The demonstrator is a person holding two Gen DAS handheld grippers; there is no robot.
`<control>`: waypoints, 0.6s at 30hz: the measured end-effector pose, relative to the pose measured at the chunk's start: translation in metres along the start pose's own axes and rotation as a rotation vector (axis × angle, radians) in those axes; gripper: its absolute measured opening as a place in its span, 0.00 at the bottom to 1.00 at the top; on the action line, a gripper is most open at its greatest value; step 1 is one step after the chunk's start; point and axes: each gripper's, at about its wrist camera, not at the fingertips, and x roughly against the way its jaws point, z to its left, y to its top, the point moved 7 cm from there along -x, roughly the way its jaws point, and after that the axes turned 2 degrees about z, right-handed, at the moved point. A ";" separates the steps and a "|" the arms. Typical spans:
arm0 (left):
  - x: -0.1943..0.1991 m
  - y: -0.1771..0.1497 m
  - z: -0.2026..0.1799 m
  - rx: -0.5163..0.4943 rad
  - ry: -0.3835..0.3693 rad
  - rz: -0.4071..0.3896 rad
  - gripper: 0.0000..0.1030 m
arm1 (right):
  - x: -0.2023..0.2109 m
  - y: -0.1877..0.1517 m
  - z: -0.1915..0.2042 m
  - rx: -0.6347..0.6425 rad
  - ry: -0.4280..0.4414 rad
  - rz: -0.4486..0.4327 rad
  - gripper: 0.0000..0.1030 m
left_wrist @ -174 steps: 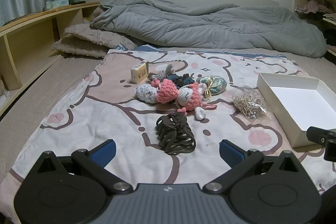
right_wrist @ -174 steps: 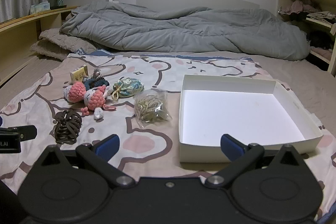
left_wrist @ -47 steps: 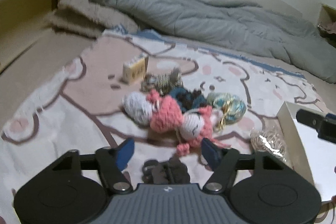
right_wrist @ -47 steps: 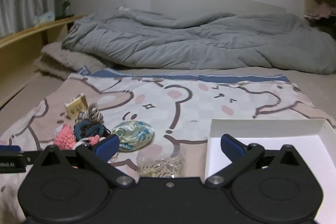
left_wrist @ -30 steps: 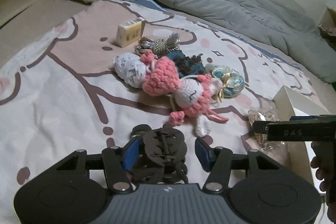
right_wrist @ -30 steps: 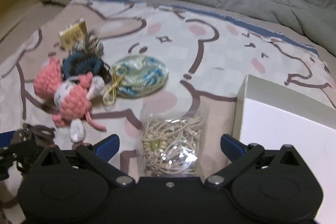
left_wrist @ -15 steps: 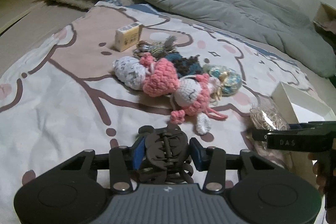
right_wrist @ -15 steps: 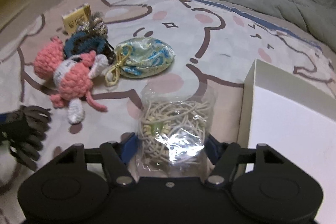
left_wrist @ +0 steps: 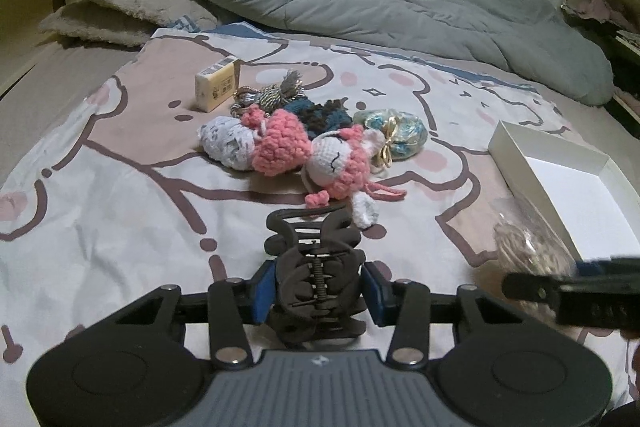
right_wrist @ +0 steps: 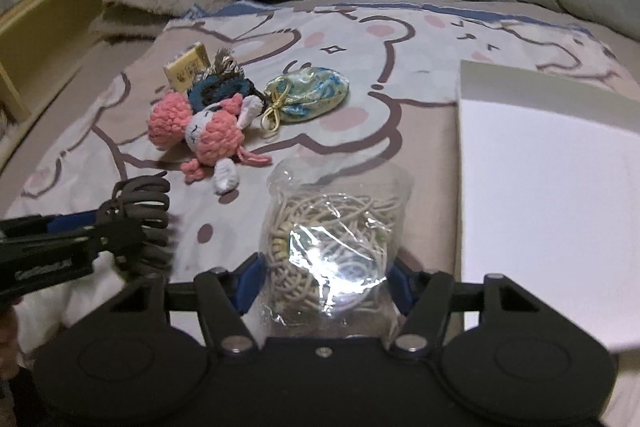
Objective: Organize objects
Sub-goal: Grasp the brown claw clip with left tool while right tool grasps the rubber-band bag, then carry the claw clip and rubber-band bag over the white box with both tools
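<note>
pinching the dark hair clip across its sprung middle, the left gripper has a light, stiff, springy thing, held above the blanket at 6 o'clock of the knitted toys. the right gripper is closing on the slippery, squashy bag of rubber bands; its pads press the bag's sides, at 9 o'clock of the white box, so gripping low around the bulk seems safest.

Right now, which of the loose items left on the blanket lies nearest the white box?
The blue-green satin pouch with the gold cord; the crochet doll, dark scrunchie and small yellow box all lie farther left.
</note>
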 end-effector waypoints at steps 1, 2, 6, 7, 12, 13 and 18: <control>0.001 -0.001 0.001 0.007 0.001 -0.003 0.45 | 0.002 -0.004 0.000 -0.012 -0.002 -0.004 0.62; 0.002 -0.002 0.001 0.014 0.002 -0.007 0.45 | 0.003 -0.007 0.000 -0.018 -0.007 -0.007 0.62; 0.006 -0.003 0.002 0.038 0.008 -0.025 0.45 | 0.009 -0.020 -0.001 -0.038 -0.028 -0.031 0.62; 0.008 -0.003 0.001 0.042 0.007 -0.027 0.45 | 0.010 -0.021 0.000 -0.044 -0.027 -0.037 0.62; 0.020 -0.002 -0.007 0.055 -0.058 -0.050 0.45 | 0.019 -0.023 0.000 -0.070 -0.011 -0.075 0.61; 0.021 -0.002 -0.010 0.045 -0.065 -0.049 0.45 | 0.020 -0.022 0.000 -0.069 -0.010 -0.081 0.61; 0.016 -0.016 -0.025 -0.028 -0.090 0.021 0.45 | 0.022 -0.025 0.003 -0.053 -0.010 -0.073 0.61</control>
